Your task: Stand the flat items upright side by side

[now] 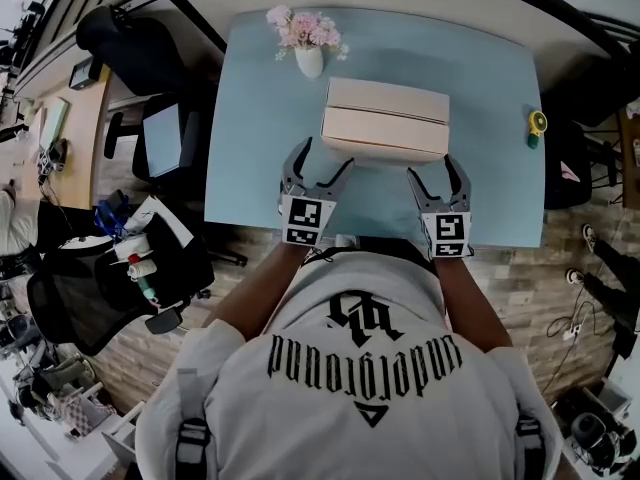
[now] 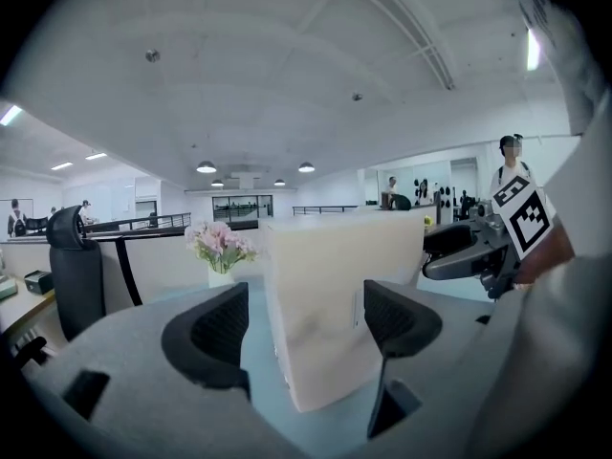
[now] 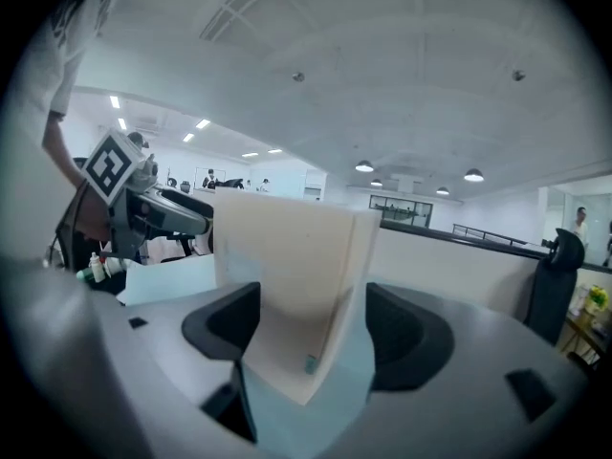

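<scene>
The stack of flat cream-coloured boxes (image 1: 385,118) lies on the pale blue counter (image 1: 250,148), its long near edge towards the person. The left claw (image 1: 320,168) and the right claw (image 1: 436,180) each straddle a near corner, released, jaws apart with the corner between them. The boxes look light, stiff and smooth (probably slippery), so pinching the top one across its thin edge at both corners seems soundest.
</scene>
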Demonstrator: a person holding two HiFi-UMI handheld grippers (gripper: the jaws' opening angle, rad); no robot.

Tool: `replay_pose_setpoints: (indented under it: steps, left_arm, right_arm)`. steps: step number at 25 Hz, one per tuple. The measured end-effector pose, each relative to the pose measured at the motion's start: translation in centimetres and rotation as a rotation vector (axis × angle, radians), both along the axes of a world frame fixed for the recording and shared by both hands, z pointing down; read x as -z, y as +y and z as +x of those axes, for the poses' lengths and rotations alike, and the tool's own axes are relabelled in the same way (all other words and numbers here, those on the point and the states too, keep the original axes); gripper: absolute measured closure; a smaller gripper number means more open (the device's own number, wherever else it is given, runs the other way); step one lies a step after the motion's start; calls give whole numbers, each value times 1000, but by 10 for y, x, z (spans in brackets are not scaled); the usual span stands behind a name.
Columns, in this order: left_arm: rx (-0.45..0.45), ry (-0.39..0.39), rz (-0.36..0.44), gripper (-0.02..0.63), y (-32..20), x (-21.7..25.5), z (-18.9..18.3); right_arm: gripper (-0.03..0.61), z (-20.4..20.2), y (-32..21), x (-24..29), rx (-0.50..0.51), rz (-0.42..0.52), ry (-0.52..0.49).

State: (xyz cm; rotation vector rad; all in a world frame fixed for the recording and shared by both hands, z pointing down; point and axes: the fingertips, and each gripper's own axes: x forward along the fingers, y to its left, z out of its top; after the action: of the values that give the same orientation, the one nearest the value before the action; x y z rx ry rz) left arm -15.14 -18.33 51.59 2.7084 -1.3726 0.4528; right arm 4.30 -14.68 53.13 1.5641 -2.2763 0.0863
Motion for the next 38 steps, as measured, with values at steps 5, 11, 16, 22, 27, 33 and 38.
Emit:
replay_pose_setpoints:
  steps: [5,11,16,22,27,33,38]
  left_arm:
    - [10,74,42,225,12,44,-11]
    - [-12,84,100,230,33,71,-19]
    - [-59,112,101,280,46,82,-17]
    - [-84,122,115,476,67,95,-19]
    - [-107,141,132,614,95,108,-6]
    - [-97,161,133,615,142,114,17]
    - [-89,168,145,615,203,122,52]
  right_arm:
    - [233,-2,16,51,0,82,-39]
    - [247,-18,30,86,20,164,-18]
    - [287,-29,43,107,33,188,-36]
    - [439,-28,72,122,106,208,-51]
    - [544,-22,97,129,176,192,-73]
    - [573,-10,144,144,261,211,-128]
    - [574,21,208,149,312,201,-134]
